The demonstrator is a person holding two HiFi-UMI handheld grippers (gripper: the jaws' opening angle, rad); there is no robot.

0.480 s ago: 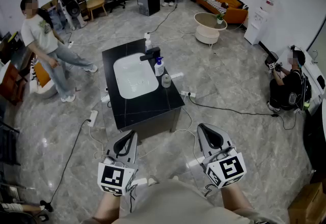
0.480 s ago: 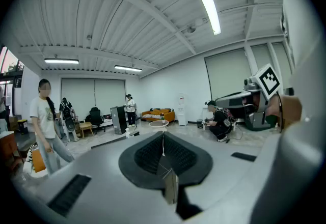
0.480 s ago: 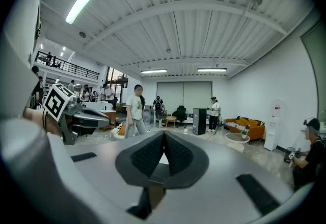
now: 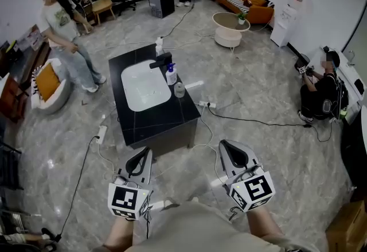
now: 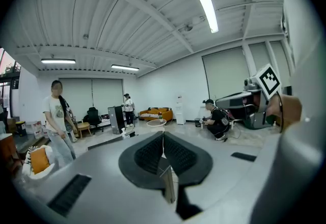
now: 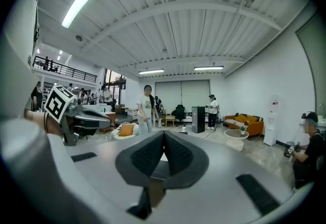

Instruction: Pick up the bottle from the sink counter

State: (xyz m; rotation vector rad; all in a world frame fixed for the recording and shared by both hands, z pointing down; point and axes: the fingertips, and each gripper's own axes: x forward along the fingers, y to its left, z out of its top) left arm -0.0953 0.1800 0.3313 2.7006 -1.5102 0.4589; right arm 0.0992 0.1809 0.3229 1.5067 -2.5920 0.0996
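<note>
**Bottle untouched on the sink counter; pickup not begun**

Bottle (image 4: 171, 75), white with a blue pump top, stands upright on the right side of the black sink counter (image 4: 163, 125), just right of the white basin (image 4: 143, 86) and just near of the dark faucet (image 4: 160, 62). A smaller clear bottle (image 4: 179, 90) sits just nearer on the same edge, and another white bottle (image 4: 159, 46) stands at the counter's far edge. Which of the three the task means cannot be told.

Both tools are well apart from the counter, with open floor between. The left gripper (image 4: 145, 153) and the right gripper (image 4: 226, 148) are held low in front of the person, pointing roughly toward the counter. Each gripper's own view shows its two ribbed pads pressed together with nothing between them, so both are closed and empty.

By my judgement, nothing of the task is done yet. Walking up to the counter, opening one pair of jaws, closing on the bottle and lifting it all remain. The close neighbours and the faucet leave little room beside it.
</note>
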